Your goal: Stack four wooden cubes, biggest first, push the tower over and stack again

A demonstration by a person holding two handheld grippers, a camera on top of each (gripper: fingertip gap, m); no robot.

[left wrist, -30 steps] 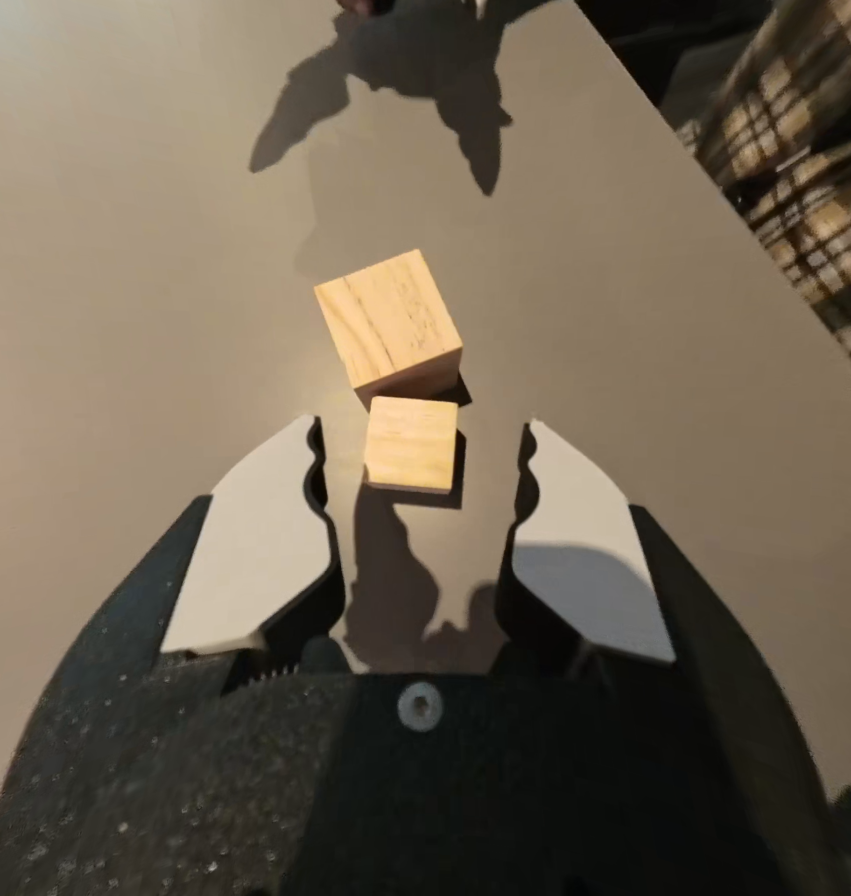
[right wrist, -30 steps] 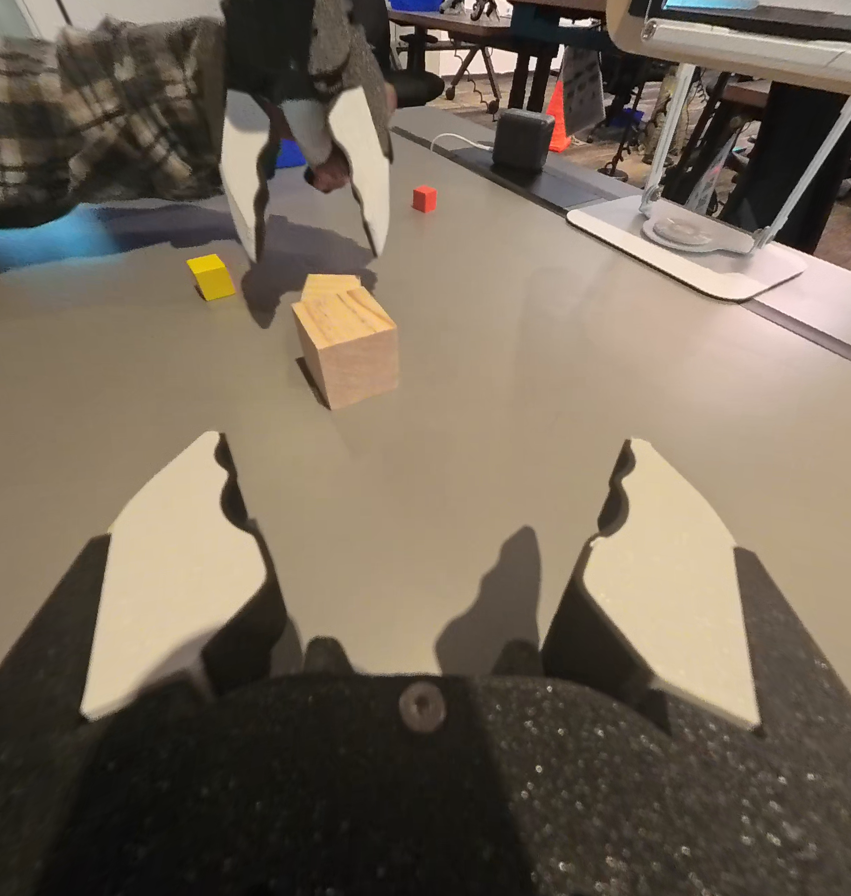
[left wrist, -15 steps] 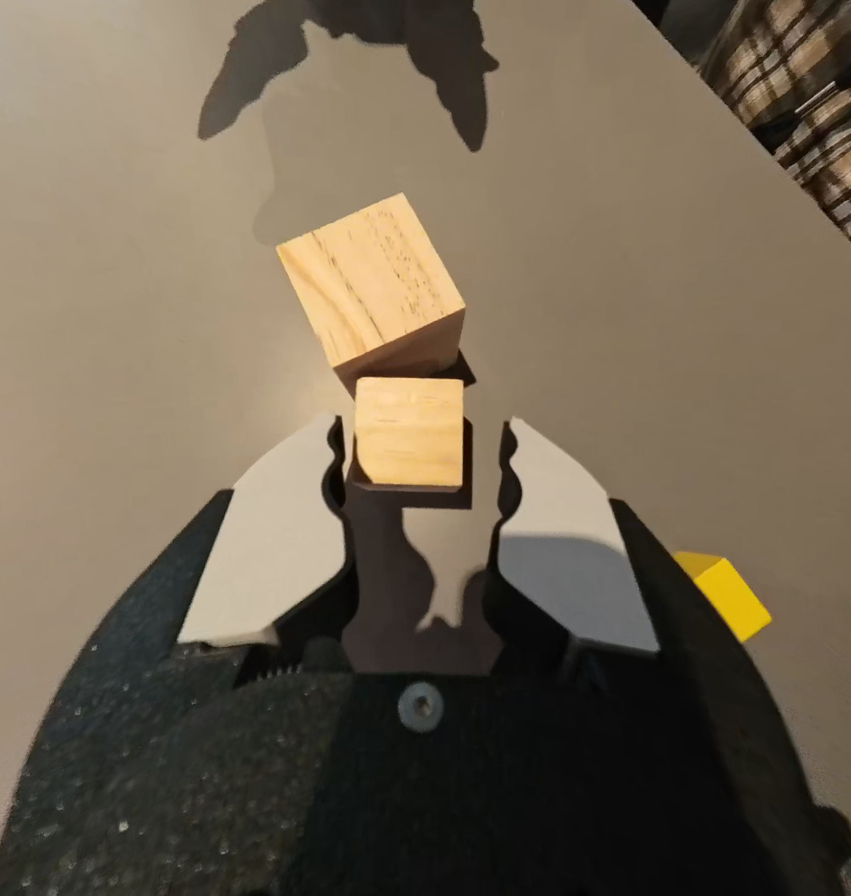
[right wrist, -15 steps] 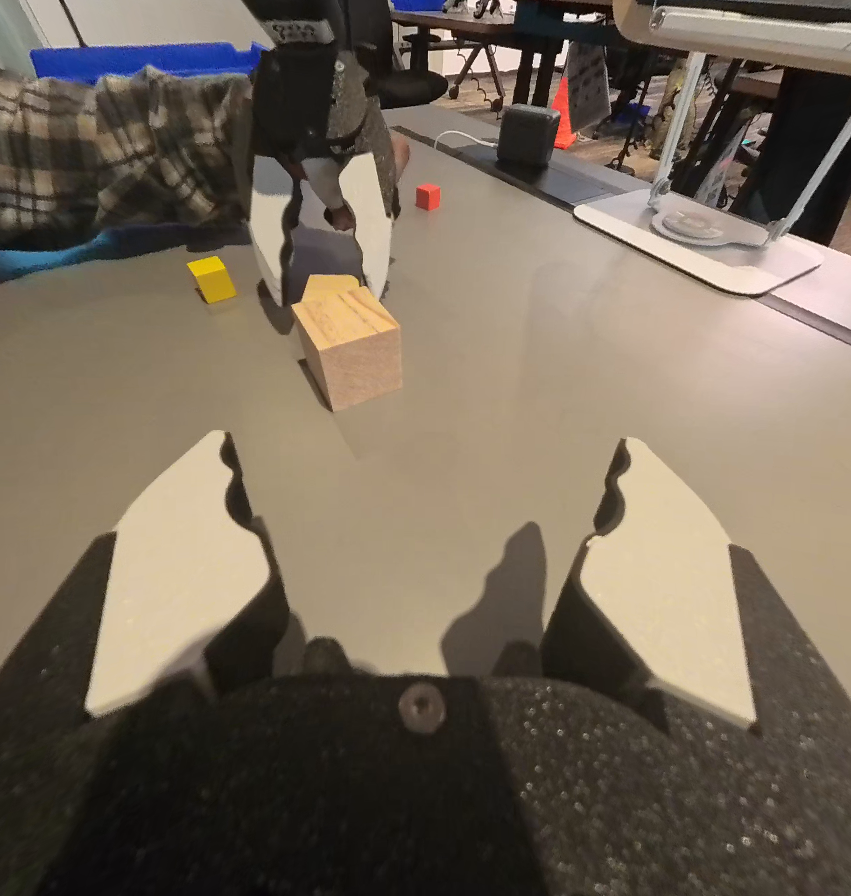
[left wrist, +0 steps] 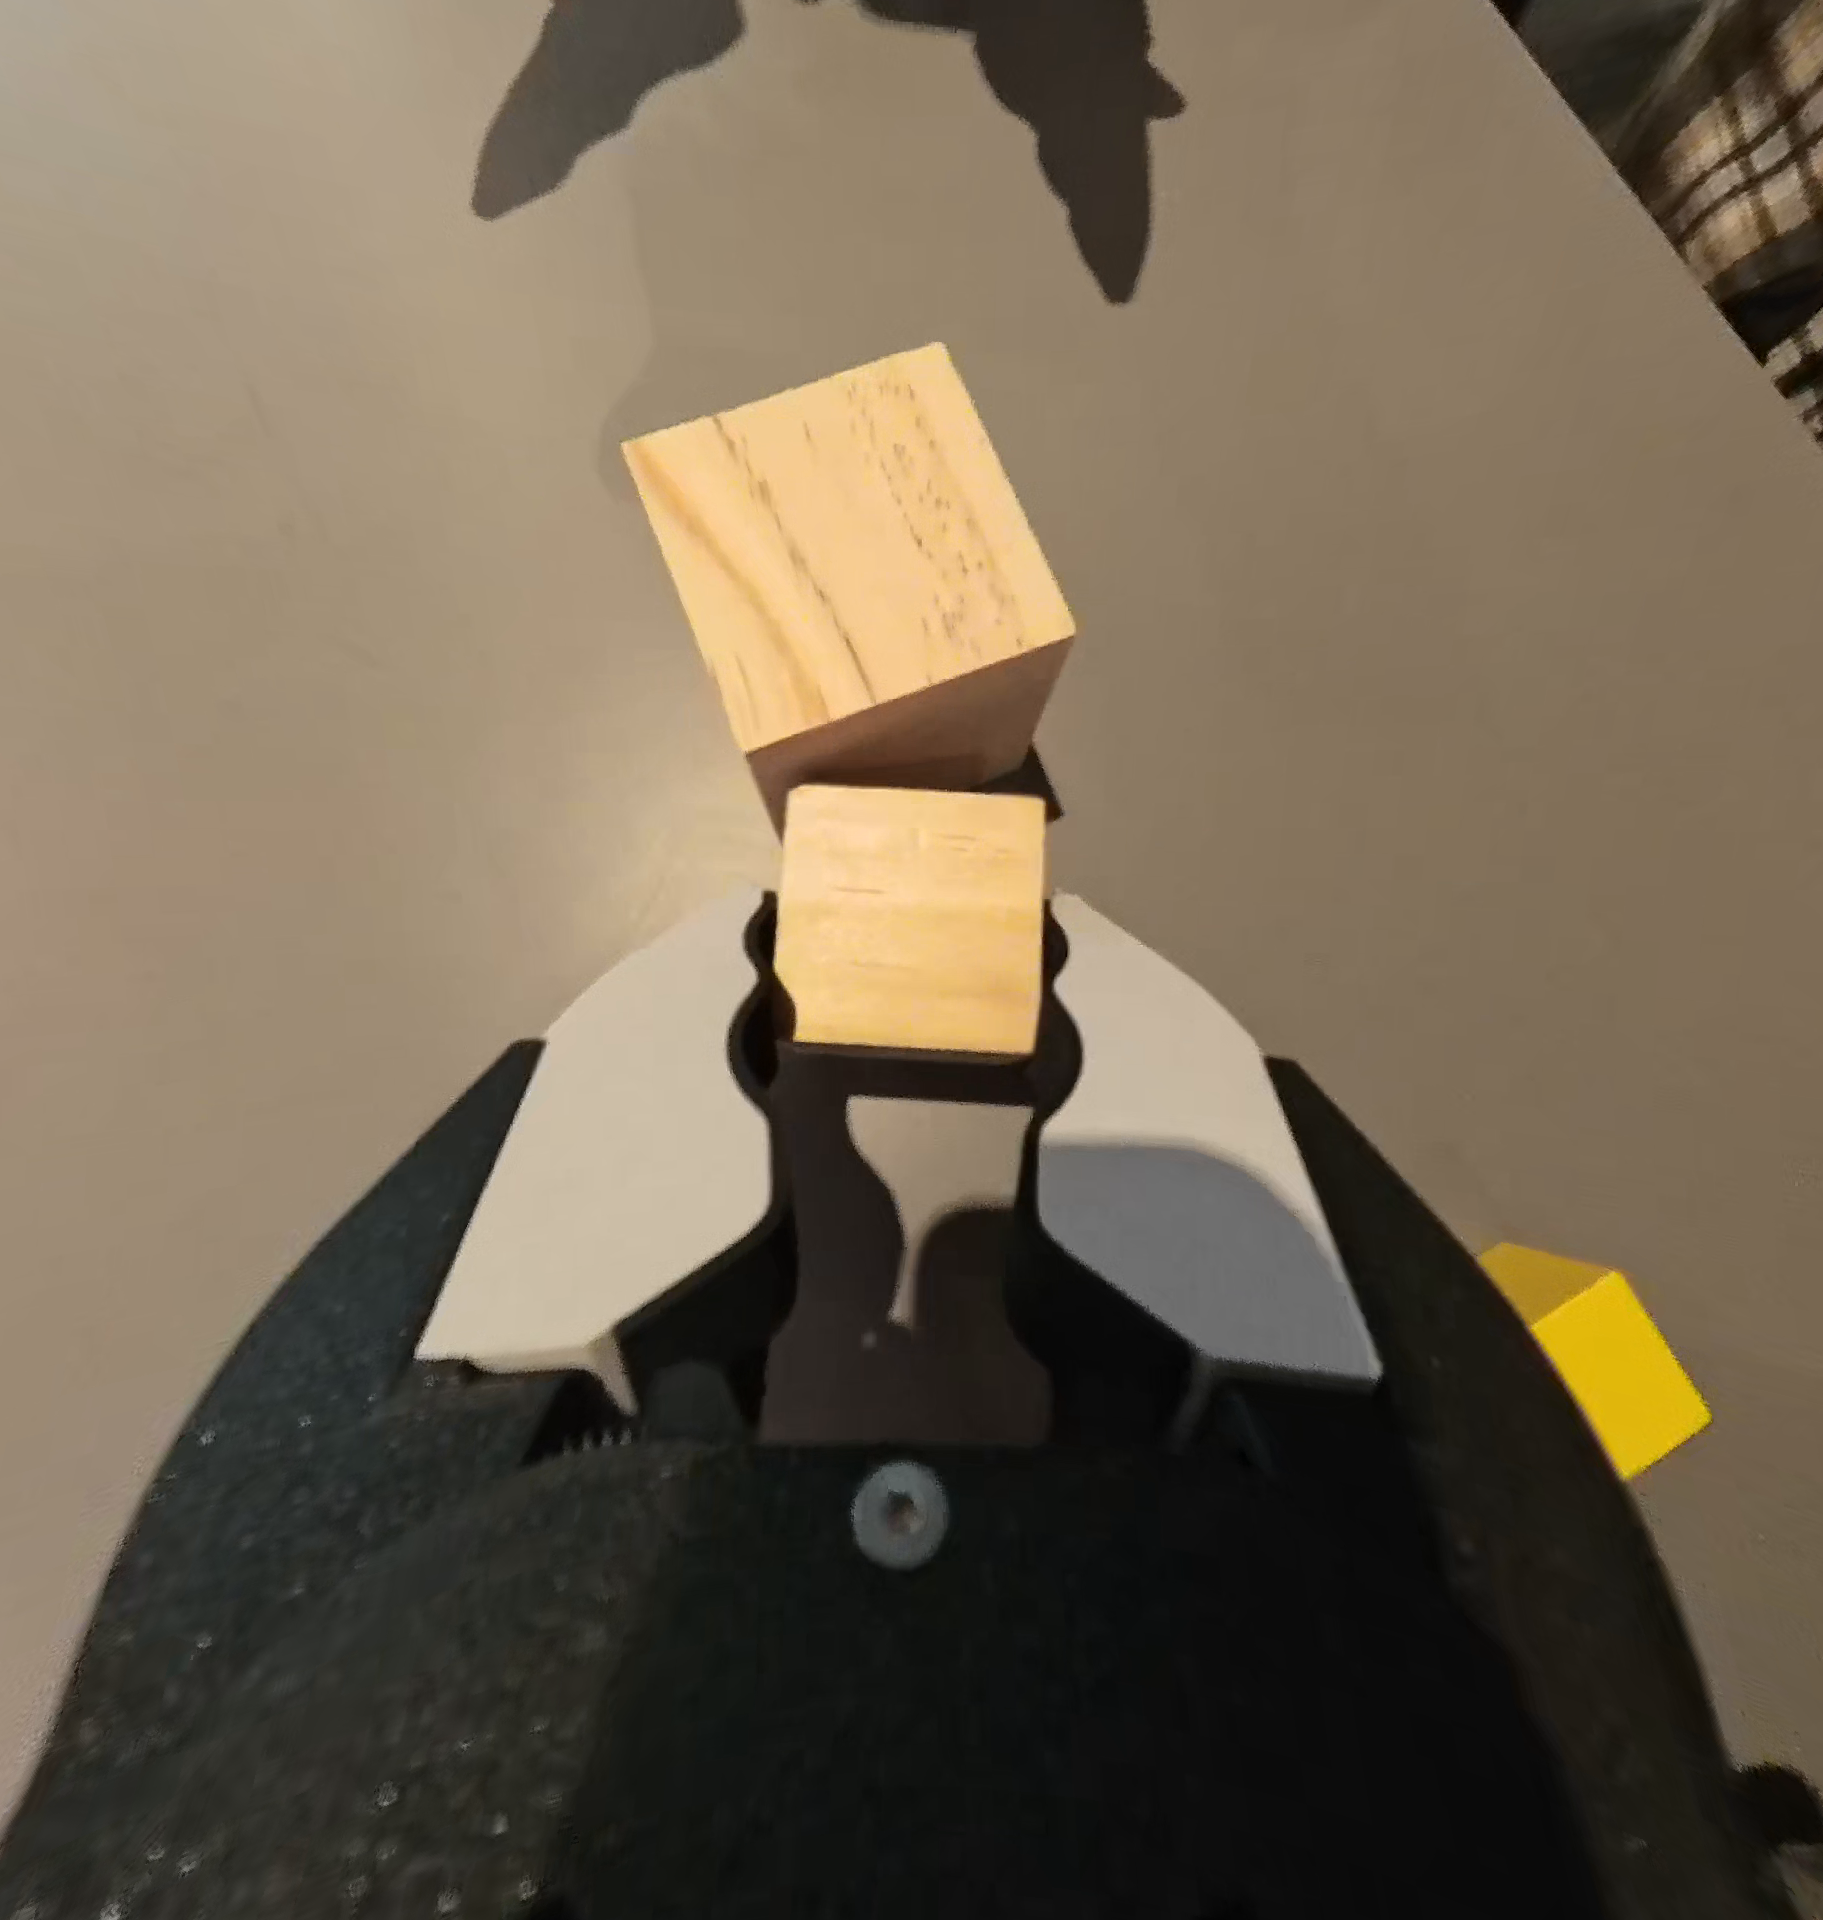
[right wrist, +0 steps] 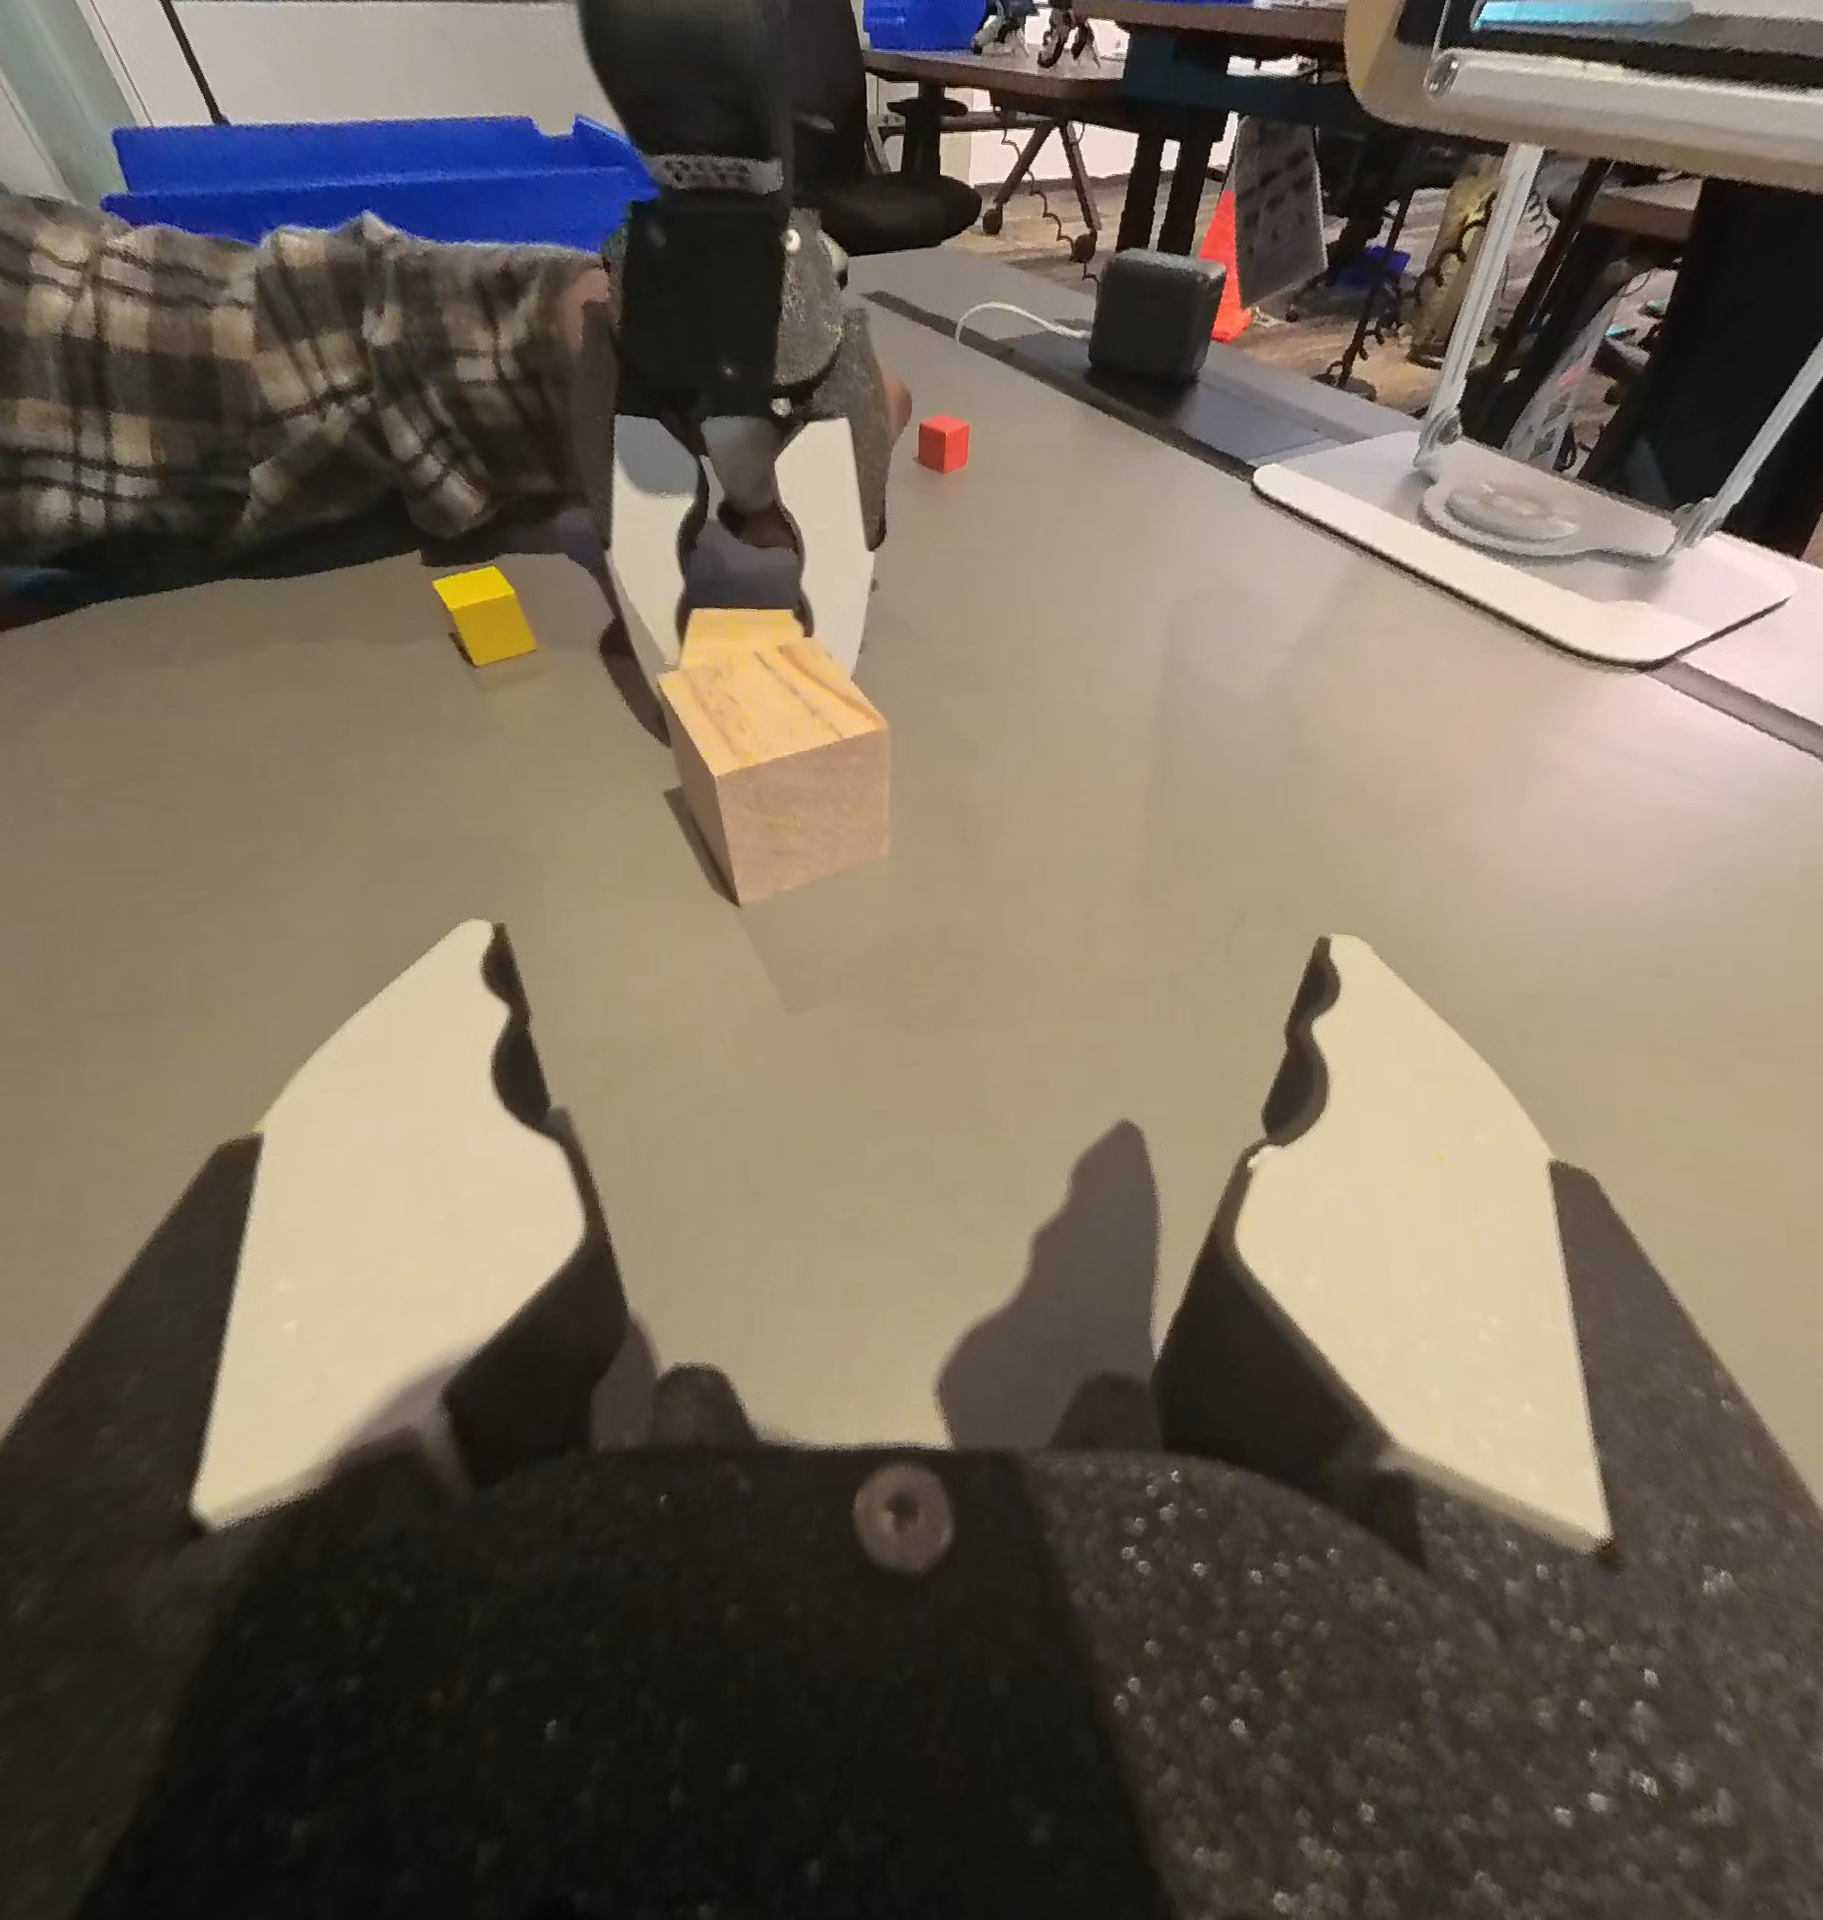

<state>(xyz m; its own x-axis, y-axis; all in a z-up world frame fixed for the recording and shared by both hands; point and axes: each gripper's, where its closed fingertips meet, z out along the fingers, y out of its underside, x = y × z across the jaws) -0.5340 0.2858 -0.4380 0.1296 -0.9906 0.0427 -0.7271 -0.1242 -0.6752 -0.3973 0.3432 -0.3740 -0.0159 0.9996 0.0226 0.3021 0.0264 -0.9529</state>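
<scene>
A large wooden cube stands on the grey table; it also shows in the right wrist view. A smaller wooden cube sits right against its side, half hidden behind it in the right wrist view. My left gripper is shut on the smaller cube, one finger on each side, low at the table; it shows from the front in the right wrist view. My right gripper is open and empty, above the table short of the large cube. A yellow cube and a small red cube lie farther back.
The yellow cube is just right of my left gripper. A plaid sleeve reaches in from the left. A black box with a cable and a white stand base sit at the right, blue bins behind.
My left gripper came down around the smaller wooden cube and closed from open onto it. My right gripper has stayed open and nearly still.
</scene>
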